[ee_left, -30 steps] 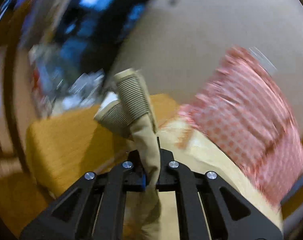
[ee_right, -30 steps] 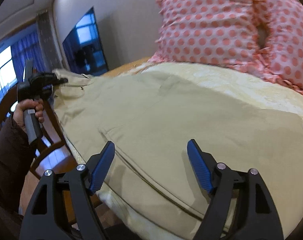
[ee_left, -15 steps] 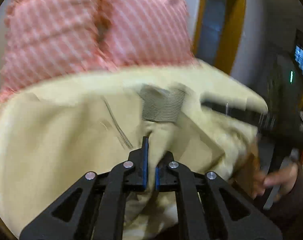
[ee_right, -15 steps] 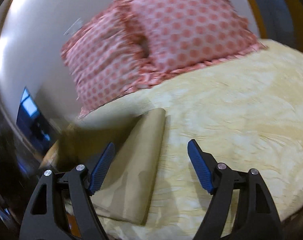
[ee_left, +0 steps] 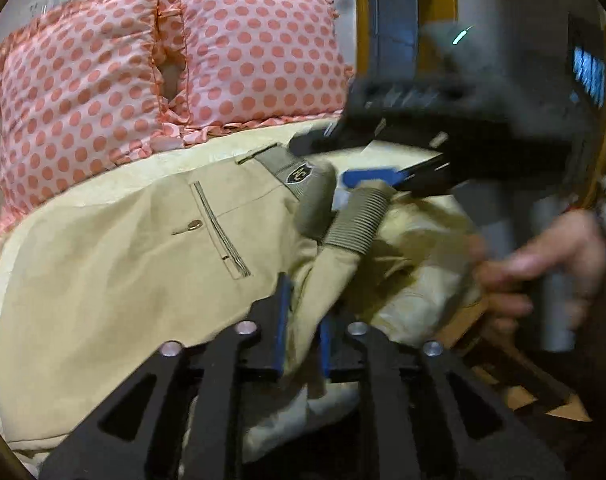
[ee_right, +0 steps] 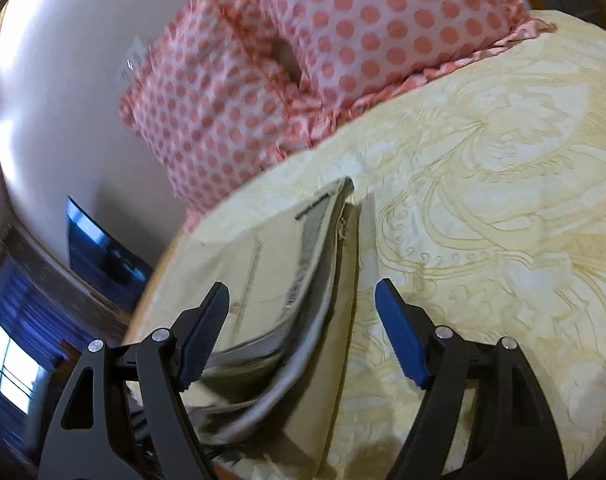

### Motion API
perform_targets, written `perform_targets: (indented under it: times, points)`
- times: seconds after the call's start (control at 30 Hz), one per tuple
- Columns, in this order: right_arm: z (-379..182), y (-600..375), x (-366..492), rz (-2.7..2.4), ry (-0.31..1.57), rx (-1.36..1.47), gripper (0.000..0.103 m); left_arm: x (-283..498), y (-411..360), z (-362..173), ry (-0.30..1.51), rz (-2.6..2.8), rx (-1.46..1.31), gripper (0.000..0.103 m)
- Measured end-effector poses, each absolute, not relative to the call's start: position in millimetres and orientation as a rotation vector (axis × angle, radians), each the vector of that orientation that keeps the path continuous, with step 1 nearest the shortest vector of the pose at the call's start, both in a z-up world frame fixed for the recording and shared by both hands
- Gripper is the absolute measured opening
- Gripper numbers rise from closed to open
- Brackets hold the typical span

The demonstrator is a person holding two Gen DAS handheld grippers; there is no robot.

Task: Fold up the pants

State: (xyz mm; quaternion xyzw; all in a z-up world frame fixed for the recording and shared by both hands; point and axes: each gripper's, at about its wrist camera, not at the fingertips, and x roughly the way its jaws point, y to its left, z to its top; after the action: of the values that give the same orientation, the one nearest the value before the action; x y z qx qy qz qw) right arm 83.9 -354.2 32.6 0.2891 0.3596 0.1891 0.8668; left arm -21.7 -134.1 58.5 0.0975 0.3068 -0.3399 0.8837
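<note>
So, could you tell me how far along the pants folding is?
Done: the pants lie doubled on the bed, cuff at the waistband. In hand: left gripper pinches the cuff end; right gripper is open over the waistband edge. Left: further folds.

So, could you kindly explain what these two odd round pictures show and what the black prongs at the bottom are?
No robot here: a person holds a handheld two-finger gripper in each hand, each with a fisheye camera looking along its fingers. The left camera shows the left gripper closed on beige pants lying on a yellow bedspread, with polka-dot pillows behind. It also shows the right gripper, blurred, at the ribbed waistband, held by the person's hand. The right camera shows that gripper open above the pants' edge, gripping nothing.
</note>
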Motion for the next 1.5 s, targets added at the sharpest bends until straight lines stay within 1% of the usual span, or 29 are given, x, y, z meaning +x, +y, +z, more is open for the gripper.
perform_targets:
  times: [0.03, 0.07, 0.1, 0.2, 0.27, 0.33, 0.37, 0.43, 0.5, 0.53, 0.63, 0.67, 0.7, 0.73, 0.77, 0.8, 0.9, 1.03, 1.13, 1.23, 1.3, 1.33, 1.37, 1.4, 1.43, 1.47, 1.5]
  points:
    - [32, -350, 89, 0.392, 0.771, 0.581, 0.075, -21, -126, 65, 0.637, -0.722, 0.172, 0.045]
    - [32, -347, 93, 0.388, 0.783, 0.562, 0.074, -22, -108, 76, 0.616, -0.728, 0.119, 0.059]
    - [31, -343, 98, 0.389, 0.797, 0.541, 0.068, -20, -90, 88, 0.590, -0.717, 0.084, 0.064]
    - [25, -338, 108, 0.383, 0.832, 0.510, 0.060, 9, -25, 111, 0.573, -0.568, 0.002, 0.071]
    - [24, -338, 112, 0.381, 0.845, 0.503, 0.058, 41, 14, 109, 0.632, -0.439, -0.050, 0.070]
    - [22, -339, 114, 0.402, 0.863, 0.509, 0.045, 74, 48, 100, 0.706, -0.360, -0.121, 0.068]
    - [22, -340, 113, 0.426, 0.864, 0.521, 0.038, 93, 67, 91, 0.762, -0.325, -0.176, 0.065]
    - [22, -344, 114, 0.455, 0.871, 0.540, 0.035, 116, 84, 78, 0.839, -0.351, -0.250, 0.062]
    - [17, -351, 118, 0.459, 0.885, 0.585, 0.035, 136, 89, 63, 0.922, -0.402, -0.308, 0.061]
    - [11, -356, 122, 0.472, 0.896, 0.638, 0.033, 142, 88, 59, 0.944, -0.423, -0.320, 0.060]
    - [11, -356, 130, 0.499, 0.897, 0.651, 0.030, 161, 86, 49, 0.976, -0.484, -0.372, 0.061]
    - [10, -356, 132, 0.515, 0.900, 0.659, 0.026, 169, 86, 47, 0.993, -0.514, -0.410, 0.061]
    - [7, -358, 133, 0.552, 0.904, 0.695, 0.016, 177, 86, 44, 0.999, -0.526, -0.439, 0.054]
    - [4, -360, 134, 0.578, 0.905, 0.737, 0.013, 185, 87, 39, 1.010, -0.543, -0.481, 0.040]
    - [3, -363, 135, 0.599, 0.905, 0.776, 0.012, 191, 88, 34, 1.044, -0.552, -0.526, 0.013]
    - [3, -366, 136, 0.618, 0.905, 0.802, 0.011, 193, 89, 33, 1.055, -0.557, -0.550, 0.008]
    - [9, -369, 143, 0.666, 0.895, 0.842, 0.010, 196, 83, 45, 1.044, -0.563, -0.502, 0.005]
    - [33, -368, 175, 0.671, 0.857, 0.780, 0.010, 218, 68, 68, 0.986, -0.550, -0.452, 0.004]
    - [50, -376, 212, 0.622, 0.810, 0.743, 0.010, 260, 46, 82, 0.933, -0.502, -0.404, 0.004]
    - [56, -390, 250, 0.543, 0.768, 0.739, 0.009, 301, 32, 84, 0.889, -0.439, -0.375, 0.005]
    - [50, -395, 271, 0.460, 0.785, 0.699, 0.010, 323, 21, 75, 0.904, -0.372, -0.306, 0.006]
    - [44, -392, 279, 0.416, 0.825, 0.655, 0.011, 329, 18, 69, 0.922, -0.344, -0.282, 0.007]
    - [37, -387, 285, 0.374, 0.885, 0.598, 0.013, 336, 14, 61, 0.959, -0.303, -0.255, 0.013]
    - [34, -384, 286, 0.346, 0.921, 0.554, 0.021, 335, 15, 60, 0.958, -0.293, -0.249, 0.017]
    - [35, -382, 282, 0.321, 0.932, 0.503, 0.025, 327, 18, 66, 0.919, -0.281, -0.225, 0.018]
    - [41, -384, 278, 0.301, 0.918, 0.478, 0.030, 320, 20, 71, 0.887, -0.261, -0.194, 0.022]
    - [48, -385, 273, 0.284, 0.897, 0.461, 0.038, 309, 22, 80, 0.845, -0.236, -0.152, 0.034]
